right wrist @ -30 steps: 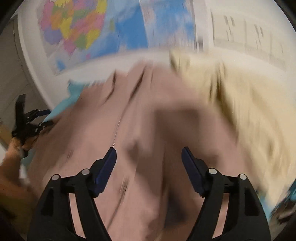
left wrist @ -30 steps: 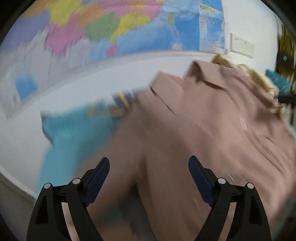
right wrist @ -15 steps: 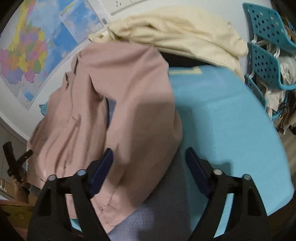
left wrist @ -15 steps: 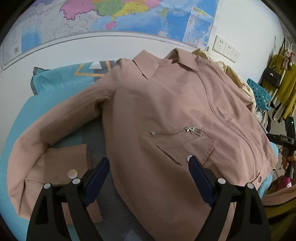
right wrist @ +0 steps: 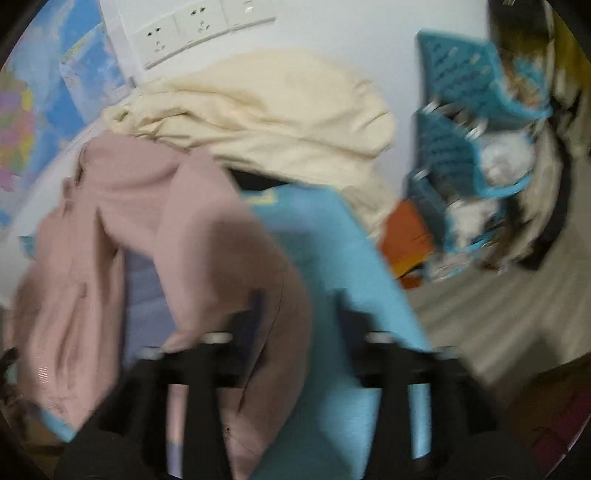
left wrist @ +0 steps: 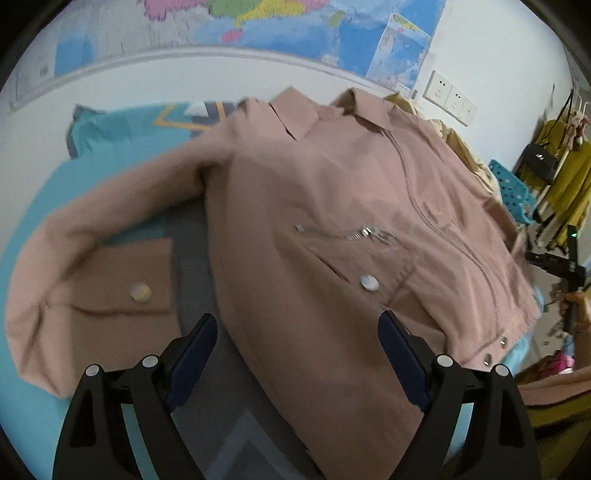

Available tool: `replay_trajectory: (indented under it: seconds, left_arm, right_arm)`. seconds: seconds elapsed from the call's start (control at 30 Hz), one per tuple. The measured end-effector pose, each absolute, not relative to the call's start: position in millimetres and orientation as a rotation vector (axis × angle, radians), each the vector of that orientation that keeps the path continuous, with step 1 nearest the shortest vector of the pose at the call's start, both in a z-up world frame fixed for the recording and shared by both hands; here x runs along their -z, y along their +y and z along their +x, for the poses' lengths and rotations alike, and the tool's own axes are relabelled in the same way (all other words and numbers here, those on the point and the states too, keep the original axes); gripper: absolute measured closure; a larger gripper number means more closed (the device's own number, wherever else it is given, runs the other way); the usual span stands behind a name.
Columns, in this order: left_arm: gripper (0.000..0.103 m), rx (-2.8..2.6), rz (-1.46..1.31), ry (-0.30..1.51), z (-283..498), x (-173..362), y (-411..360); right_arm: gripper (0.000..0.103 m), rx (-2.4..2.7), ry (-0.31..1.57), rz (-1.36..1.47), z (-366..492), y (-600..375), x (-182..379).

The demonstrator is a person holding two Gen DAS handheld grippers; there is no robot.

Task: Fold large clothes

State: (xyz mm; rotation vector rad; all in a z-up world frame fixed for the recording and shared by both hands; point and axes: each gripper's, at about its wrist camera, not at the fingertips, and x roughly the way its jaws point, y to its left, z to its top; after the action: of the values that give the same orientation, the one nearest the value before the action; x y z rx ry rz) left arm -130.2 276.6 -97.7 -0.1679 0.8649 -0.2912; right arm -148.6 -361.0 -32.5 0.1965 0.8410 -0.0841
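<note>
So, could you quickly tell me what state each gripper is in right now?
Left gripper: open, holding nothing, over the pink jacket.
Right gripper: jaws just been closing, jacket cuff between them; grip cannot be told.

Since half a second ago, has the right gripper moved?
Yes. The right gripper, jaws just closing over the pink sleeve, swung right: the blue baskets sit nearer centre.

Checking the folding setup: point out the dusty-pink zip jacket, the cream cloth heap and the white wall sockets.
dusty-pink zip jacket (left wrist: 332, 206), left wrist view, chest panel.
cream cloth heap (right wrist: 266, 110), right wrist view, top folds.
white wall sockets (right wrist: 177, 33), right wrist view, middle plate.
</note>
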Motion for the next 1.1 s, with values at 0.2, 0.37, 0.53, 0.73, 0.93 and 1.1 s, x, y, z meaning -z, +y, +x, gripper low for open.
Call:
replay_trajectory:
  seconds: [0.2,0.37,0.53,0.73,0.93,1.1]
  left_arm:
    - [0.010,0.399,-0.245,0.902,-142.1,107.4,270.1]
    - [0.007,0.431,-0.223,0.896,-147.5,110.6,253.8]
    - [0.071,0.394,-0.198,0.917,-143.8,108.3,235.0]
    - [0.100,0.383,-0.374,0.862,-160.6,66.1,268.1]
    - [0.099,0.374,-0.381,0.824,-187.3,35.0,280.2]
    - [0.081,0.233,-0.185,0.988,-172.0,83.8,259.8]
  right_arm:
    - [0.025,-0.308,0.705,0.170,-181.3,-294.0,-1.5]
    - [0.026,-0.568,0.884,0.121,-162.4,-221.5,50.1]
    - [0.079,-0.715,0.969,0.263,-140.3,-204.9,76.4]
    - [0.097,-0.837,0.820,0.445,-175.9,-233.3,15.5]
    - [0.097,-0.804,0.800,0.432,-194.6,-248.1,0.4]
    - [0.089,-0.638,1.011,0.283,-177.5,-234.4,56.1]
